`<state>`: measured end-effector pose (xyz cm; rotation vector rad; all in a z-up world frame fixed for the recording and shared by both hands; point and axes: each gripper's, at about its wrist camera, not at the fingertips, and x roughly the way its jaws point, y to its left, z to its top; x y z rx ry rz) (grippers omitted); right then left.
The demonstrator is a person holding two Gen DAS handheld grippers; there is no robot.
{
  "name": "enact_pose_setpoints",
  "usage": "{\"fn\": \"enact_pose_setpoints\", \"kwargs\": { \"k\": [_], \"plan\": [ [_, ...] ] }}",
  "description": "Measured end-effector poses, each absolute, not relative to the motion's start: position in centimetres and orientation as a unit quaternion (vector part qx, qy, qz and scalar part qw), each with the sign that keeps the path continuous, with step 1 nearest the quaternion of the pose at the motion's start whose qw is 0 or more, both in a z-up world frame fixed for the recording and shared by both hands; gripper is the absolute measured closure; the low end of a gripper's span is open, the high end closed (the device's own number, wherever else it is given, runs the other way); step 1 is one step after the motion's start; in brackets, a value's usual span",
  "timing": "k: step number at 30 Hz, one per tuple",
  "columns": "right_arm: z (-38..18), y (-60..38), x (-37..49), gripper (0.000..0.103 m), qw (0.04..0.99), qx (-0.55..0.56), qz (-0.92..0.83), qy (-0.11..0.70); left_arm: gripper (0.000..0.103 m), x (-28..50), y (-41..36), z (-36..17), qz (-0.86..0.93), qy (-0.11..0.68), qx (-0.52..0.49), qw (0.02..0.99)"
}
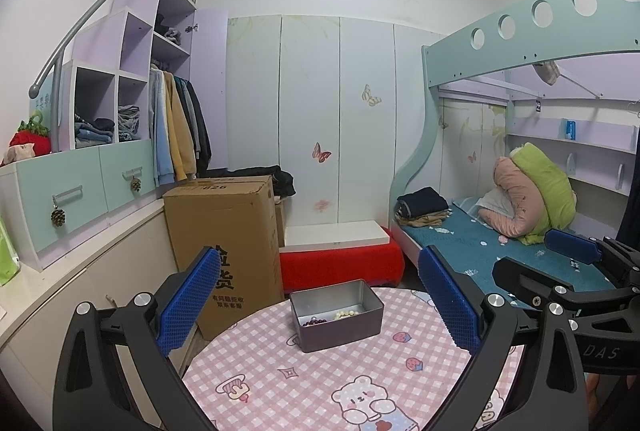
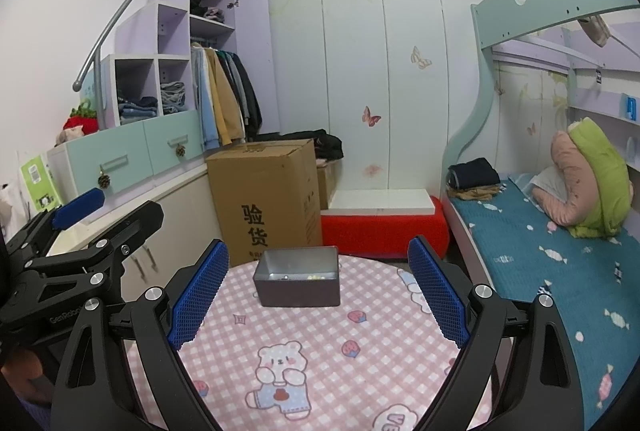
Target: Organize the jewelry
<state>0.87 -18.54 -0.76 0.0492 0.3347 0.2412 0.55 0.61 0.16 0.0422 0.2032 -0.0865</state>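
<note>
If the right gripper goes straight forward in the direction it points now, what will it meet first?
Most likely the grey tin on the pink checked table. It sits centred ahead of the open right gripper, with only bare cloth before it. The gripper's height above the table is unclear, so it might pass over the tin.

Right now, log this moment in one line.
left gripper: open | right gripper: open | tin: on table | beads: inside tin
</note>
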Motion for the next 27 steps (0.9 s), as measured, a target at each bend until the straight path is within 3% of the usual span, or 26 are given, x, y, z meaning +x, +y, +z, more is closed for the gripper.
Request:
{"fn": "enact_pose_setpoints", "kwargs": {
  "k": [27],
  "plan": [
    [-1.8, -18.4, 0.9, 0.015, 0.978, 0.028, 0.117, 0.173, 0.007, 0.8, 0.6, -0.5, -0.045, 0.108, 0.023, 0.993]
  ]
}}
